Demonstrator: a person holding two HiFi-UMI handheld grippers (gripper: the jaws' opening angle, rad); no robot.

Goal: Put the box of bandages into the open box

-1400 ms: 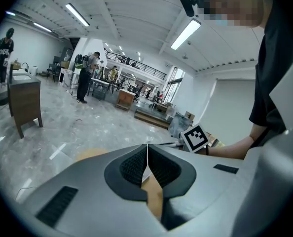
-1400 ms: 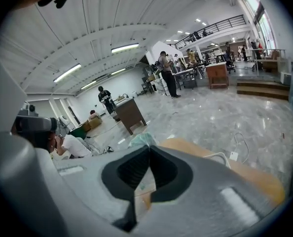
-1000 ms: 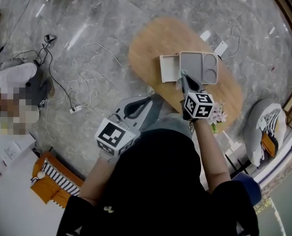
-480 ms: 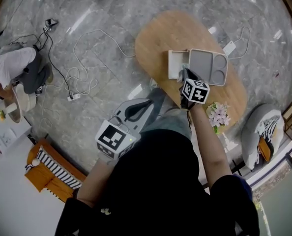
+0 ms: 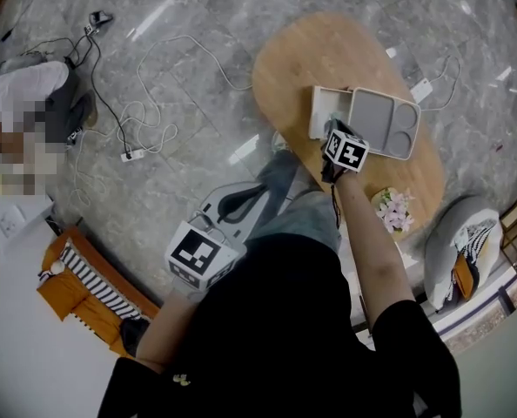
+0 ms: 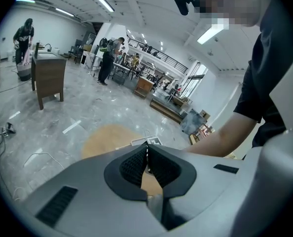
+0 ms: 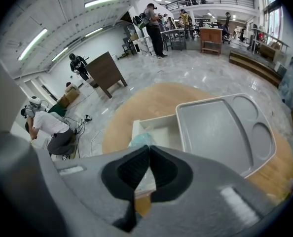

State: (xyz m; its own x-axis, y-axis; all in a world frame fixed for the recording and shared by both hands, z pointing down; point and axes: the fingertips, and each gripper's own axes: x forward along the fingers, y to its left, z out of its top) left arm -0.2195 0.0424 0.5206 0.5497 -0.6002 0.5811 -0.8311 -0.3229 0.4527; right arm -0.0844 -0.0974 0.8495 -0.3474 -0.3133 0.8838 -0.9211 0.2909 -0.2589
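Grey marble floor [image 5: 180, 85] fills the left of the head view, with white cables [image 5: 145, 116] trailing loosely across it. The left claw [image 6: 147, 149] hangs low over this floor beside the person's body, well apart from the counter. In the left gripper view its two dark pads meet at the tips with nothing between them.

Right of it stands the oval wooden counter [image 5: 311, 59]. On the counter lies the open box [image 7: 161, 127], white and shallow, with its right side just beside a grey tray [image 5: 385, 120] that has two round hollows.

The box of bandages [image 7: 141, 140], a pale teal pack, sits at the near left part of the open box, within its walls. The right claw [image 7: 147, 149] is closed, pads pressed together at the tips. Those tips lie right at the pack's near edge. Whether they pinch that edge or merely stand before it cannot be told. In the head view this claw reaches over the near side of the open box.

Farther right, near the counter's rim, lies a small bunch of pale flowers [image 5: 396, 209].
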